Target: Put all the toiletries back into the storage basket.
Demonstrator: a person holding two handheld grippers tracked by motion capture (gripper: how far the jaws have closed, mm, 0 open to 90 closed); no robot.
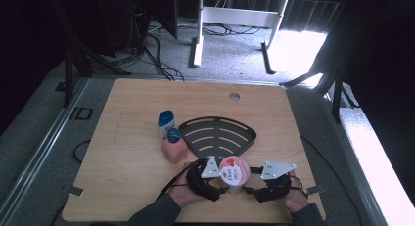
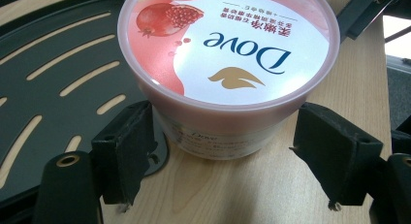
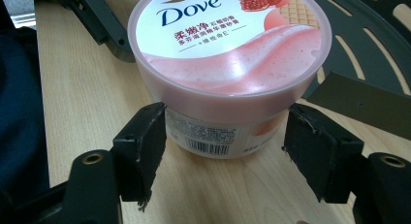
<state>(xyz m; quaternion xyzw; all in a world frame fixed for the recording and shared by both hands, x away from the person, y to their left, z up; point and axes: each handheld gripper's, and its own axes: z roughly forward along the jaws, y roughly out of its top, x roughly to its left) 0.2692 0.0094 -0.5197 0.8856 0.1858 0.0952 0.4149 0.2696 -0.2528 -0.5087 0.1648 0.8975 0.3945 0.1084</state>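
Near the table's (image 1: 127,123) front edge, at six o'clock, both pairs of tongs flank a pink Dove tub (image 1: 234,172). At twelve o'clock from the tub lies a black slotted fan-shaped rack (image 1: 218,135); at ten o'clock stand a pink bottle (image 1: 174,146) and a blue-capped white bottle (image 1: 166,122), well apart from the tongs. The tub is round, with a pomegranate picture and white-and-pink label on its lid, and stands upright on the wood just beside the rack's tip. The left gripper (image 2: 228,156), at its nine o'clock, and the right gripper (image 3: 225,153), at its three o'clock, each have wide-open jaws straddling the tub's base; whether the pads press on it I cannot tell.
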